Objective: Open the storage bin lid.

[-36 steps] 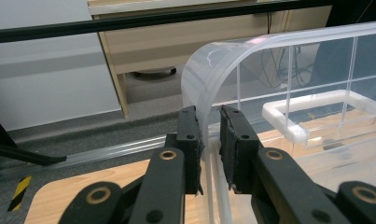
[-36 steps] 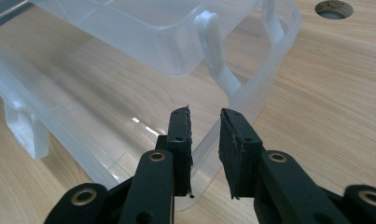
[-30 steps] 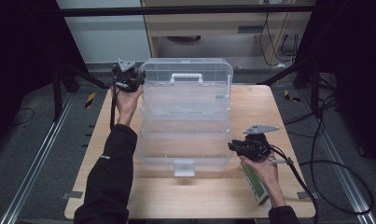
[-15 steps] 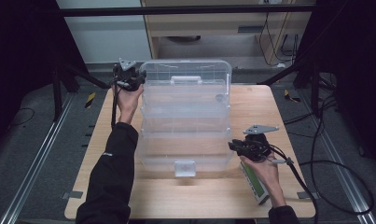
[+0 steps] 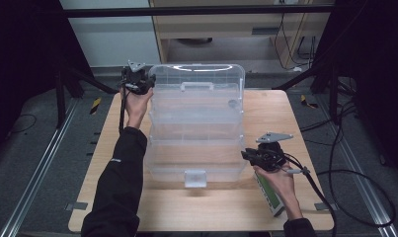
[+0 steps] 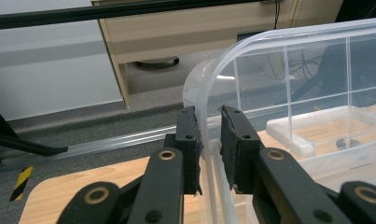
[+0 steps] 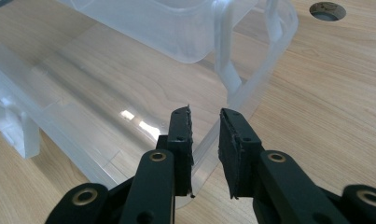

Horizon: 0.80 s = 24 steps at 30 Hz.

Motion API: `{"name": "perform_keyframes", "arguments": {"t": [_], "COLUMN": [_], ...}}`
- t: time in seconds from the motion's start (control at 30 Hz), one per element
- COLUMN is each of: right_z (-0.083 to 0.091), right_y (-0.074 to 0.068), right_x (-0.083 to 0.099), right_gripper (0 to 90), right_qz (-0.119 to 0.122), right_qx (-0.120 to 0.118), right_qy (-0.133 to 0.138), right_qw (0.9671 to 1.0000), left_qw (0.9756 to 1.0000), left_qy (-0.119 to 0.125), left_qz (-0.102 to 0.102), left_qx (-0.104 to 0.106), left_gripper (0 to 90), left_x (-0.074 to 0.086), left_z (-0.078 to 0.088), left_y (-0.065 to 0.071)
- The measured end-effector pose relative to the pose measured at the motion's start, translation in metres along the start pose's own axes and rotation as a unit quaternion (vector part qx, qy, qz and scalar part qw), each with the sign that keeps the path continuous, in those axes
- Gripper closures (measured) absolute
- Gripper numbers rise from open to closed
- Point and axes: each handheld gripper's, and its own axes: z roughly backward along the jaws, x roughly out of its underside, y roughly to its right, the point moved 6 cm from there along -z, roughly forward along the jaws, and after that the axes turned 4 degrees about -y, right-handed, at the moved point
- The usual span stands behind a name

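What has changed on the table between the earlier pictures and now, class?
Nothing visibly changed. The clear box lies where it was on the table. The left gripper has its jaws on the box's far rim and the right gripper has its jaws on the near corner, as before. The green-and-white device under the right hand has not shifted.

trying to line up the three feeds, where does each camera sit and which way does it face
High view: above the person's side, looking forward and down on the wooden table; both forearms show.
Left gripper view: rides the left gripper, jaws astride the clear box rim.
Right gripper view: rides the right gripper, jaws at the box's near corner.
Shared: box and table.
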Motion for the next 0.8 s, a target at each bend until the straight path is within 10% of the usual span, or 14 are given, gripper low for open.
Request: {"name": "perform_keyframes", "arguments": {"t": [0.3,0.77,0.8], "right_z": [0.0,0.0,0.0], "right_y": [0.001,0.0,0.0], "right_x": [0.001,0.001,0.001], "right_gripper": [74.9,74.9,74.9], "right_qz": [-0.005,-0.01,-0.011], "right_qx": [-0.006,-0.009,-0.009], "right_qy": [0.0,0.002,0.002], "right_qw": [1.0,0.9999,0.9999], "left_qw": [0.9999,0.9995,0.9889], "left_qy": [0.009,-0.006,0.085], "left_qz": [0.002,0.001,0.114], "left_qx": [0.014,0.032,0.043], "left_gripper": [67.8,59.8,59.5], "left_x": [0.005,0.048,0.04], "left_z": [0.001,0.08,0.074], "left_y": [-0.004,-0.03,-0.014]}}
